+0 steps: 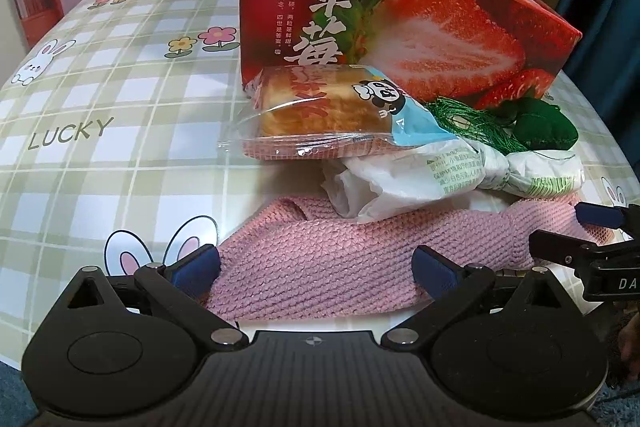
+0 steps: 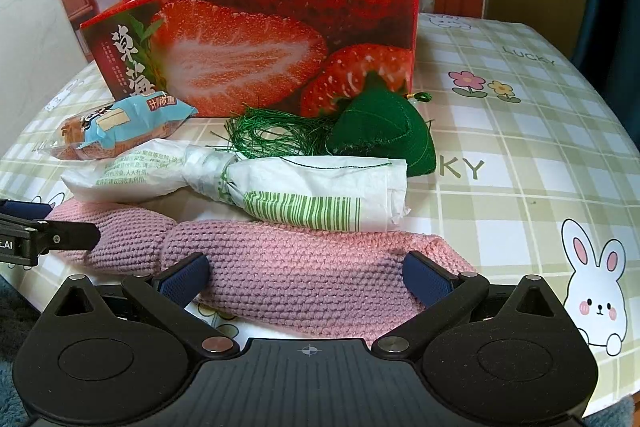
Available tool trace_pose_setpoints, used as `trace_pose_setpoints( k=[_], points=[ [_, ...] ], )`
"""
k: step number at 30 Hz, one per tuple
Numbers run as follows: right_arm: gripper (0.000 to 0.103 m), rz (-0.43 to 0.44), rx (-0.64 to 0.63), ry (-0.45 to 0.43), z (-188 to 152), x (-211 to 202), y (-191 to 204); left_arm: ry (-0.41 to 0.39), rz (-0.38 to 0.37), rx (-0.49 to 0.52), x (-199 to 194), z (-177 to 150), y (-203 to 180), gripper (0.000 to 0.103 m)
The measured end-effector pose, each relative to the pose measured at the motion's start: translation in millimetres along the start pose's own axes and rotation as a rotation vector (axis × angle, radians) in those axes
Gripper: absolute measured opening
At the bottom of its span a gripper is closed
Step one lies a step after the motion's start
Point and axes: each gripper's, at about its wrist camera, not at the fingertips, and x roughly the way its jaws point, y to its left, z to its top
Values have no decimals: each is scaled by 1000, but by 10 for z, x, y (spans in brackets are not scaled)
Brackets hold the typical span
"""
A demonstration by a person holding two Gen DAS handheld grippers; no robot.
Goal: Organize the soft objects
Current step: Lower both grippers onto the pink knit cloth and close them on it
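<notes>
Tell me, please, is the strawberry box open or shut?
Open: the box has no lid, and its inner back wall shows above the front rim.

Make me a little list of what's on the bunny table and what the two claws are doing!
table: checked cloth with bunnies and flowers
box: red strawberry box, standing at the back
bread: wrapped bread, in front of the box
green thing: stuffed green pouch with a thready tassel
white thing: tied plastic bag, lying across the knit
pink thing: pink knitted cloth, nearest the claws
left claw: left claw open, fingers either side of the cloth
right claw: right claw open, same
</notes>
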Motion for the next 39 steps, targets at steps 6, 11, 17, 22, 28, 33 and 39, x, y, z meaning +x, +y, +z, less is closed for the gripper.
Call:
trace_pose_setpoints(
  k=[6, 11, 17, 22, 28, 33, 39],
  points=[
    [103, 6, 5, 2, 4, -3, -16, -2, 0, 2, 6, 4, 2, 103],
    [103, 13, 15, 2, 2, -6, -24, -3, -1, 0, 7, 2, -4, 103],
    [103, 28, 31, 5, 6, -16, -33, 10, -1, 5, 13, 18, -16, 103],
    [99, 75, 88, -10, 41, -98, -123, 6, -30, -44, -26, 25, 66, 102],
    [86, 55, 103, -80, 41, -331, -238, -35, -30, -78, -118, 44, 112, 95],
    [68, 66, 135, -66, -22, -333, -305, -69, -56, -73, -193, 59, 100, 88],
    [70, 30, 118, -57, 1, -261, -272, -23, -66, -84, -93, 28, 115, 87]
  ],
)
